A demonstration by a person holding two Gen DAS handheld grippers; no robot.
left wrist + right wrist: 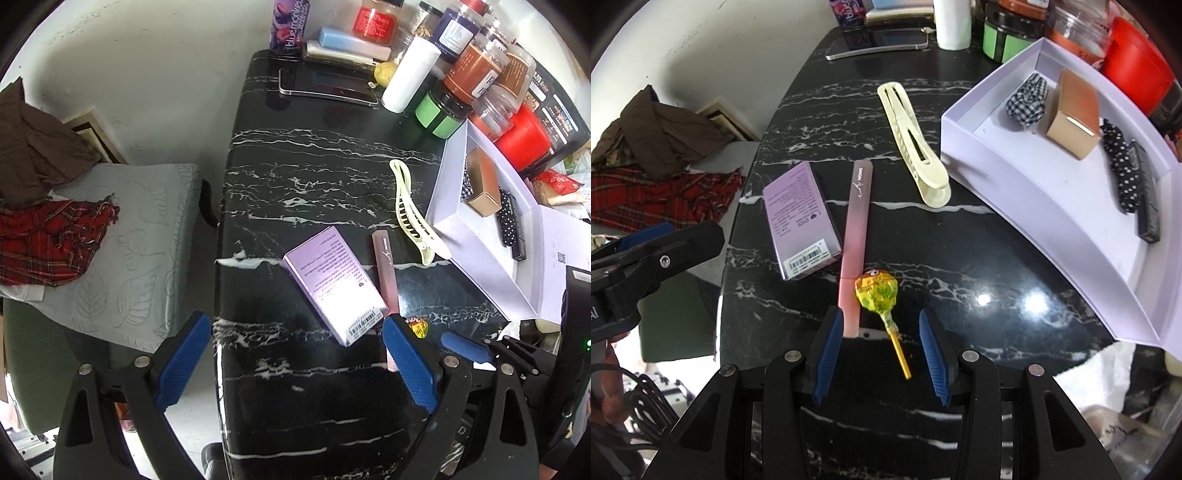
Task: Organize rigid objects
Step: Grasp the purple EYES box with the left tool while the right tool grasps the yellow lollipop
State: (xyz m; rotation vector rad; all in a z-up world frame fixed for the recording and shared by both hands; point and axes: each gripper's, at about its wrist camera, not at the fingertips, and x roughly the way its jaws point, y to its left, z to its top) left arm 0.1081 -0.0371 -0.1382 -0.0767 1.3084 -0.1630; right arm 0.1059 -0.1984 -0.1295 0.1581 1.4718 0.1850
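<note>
On the black marble table (960, 266) lie a purple box (799, 221), a pink nail file (855, 236), a cream hair clip (912, 144) and a yellow lollipop (881, 299). My right gripper (881, 332) is open, its jaws on either side of the lollipop's stick, low over the table. My left gripper (295, 354) is open and empty, above the table's near left edge, just short of the purple box (334, 284). The nail file (384, 266) and hair clip (410, 210) also show in the left wrist view. The white tray (1015, 184) holds a gold box (1071, 114), a checked scrunchie and dark clips.
Jars, a white bottle (410, 74), a phone (328, 86) and a purple can (288, 26) crowd the table's far end. A red container (1137, 70) stands behind the tray. A cushioned seat (122, 240) with clothes sits left of the table.
</note>
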